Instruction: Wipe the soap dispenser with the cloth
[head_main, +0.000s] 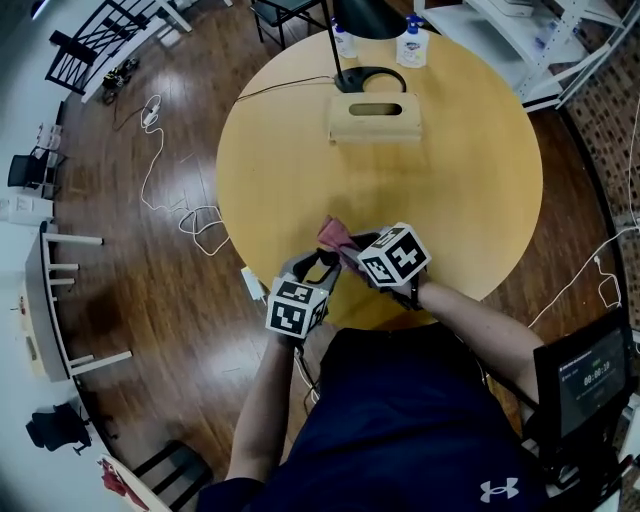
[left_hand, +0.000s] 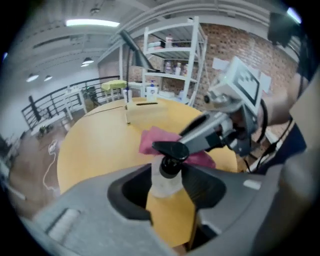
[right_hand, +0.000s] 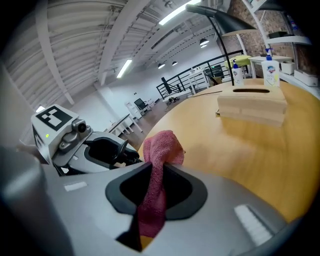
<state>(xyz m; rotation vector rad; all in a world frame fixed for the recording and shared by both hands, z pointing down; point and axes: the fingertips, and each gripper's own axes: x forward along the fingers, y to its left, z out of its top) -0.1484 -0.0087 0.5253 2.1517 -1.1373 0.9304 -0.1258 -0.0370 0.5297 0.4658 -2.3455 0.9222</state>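
Soap dispenser (left_hand: 163, 186), clear with a black pump, sits clamped between the jaws of the left hand-held gripper (left_hand: 167, 174) at lower centre, over the round table's (head_main: 450, 180) near edge; the right hand-held gripper (right_hand: 157, 176) pinches a pink cloth (right_hand: 160, 147) just beside it

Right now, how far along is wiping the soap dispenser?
Pickup looks done: the left hand-held gripper grips the soap dispenser at its neck, and the right hand-held gripper pinches the pink cloth. In hand: the two are held close together. Left: the wiping itself; the cloth sits just behind it, contact unclear.
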